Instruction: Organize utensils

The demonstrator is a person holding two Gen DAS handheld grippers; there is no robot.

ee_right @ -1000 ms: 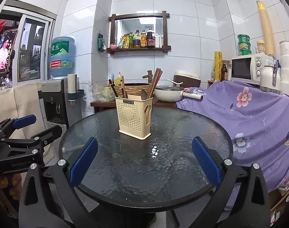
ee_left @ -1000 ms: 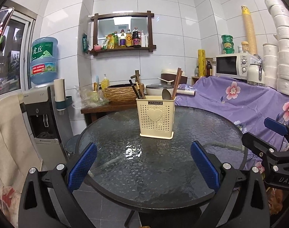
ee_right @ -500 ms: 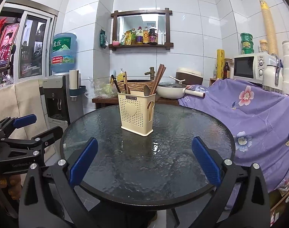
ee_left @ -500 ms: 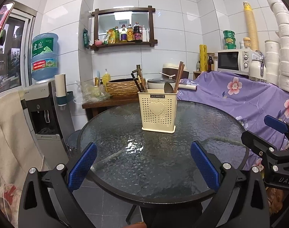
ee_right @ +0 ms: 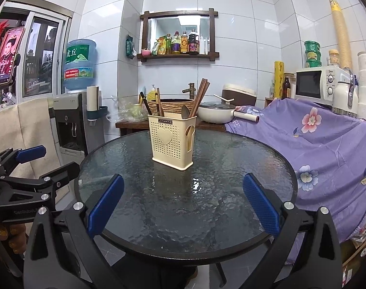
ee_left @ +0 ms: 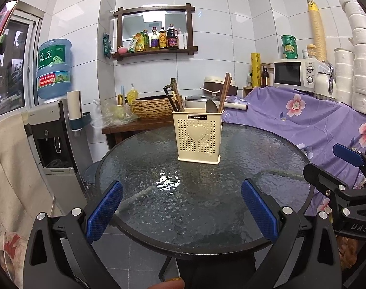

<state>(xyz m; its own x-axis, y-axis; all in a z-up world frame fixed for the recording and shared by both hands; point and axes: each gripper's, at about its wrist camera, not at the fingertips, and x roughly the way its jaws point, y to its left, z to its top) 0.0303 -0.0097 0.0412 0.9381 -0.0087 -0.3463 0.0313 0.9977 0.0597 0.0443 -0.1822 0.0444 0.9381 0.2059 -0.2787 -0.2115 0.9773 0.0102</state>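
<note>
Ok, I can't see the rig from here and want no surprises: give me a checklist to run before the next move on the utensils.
1. Left tool open and empty: ok.
2. Right tool open and empty: ok.
3. Cream utensil holder upright on the glass table: ok.
4. Chopsticks and spoon standing in the holder: ok.
5. Loose utensils left on the table: none visible, ok.
6. Which compartment each utensil sits in: cannot tell from these views.

A home kitchen: tiled walls, microwave (ee_left: 294, 73), rice cooker (ee_right: 239, 93), water dispenser (ee_left: 53, 130), condiment shelf (ee_right: 179, 54).
</note>
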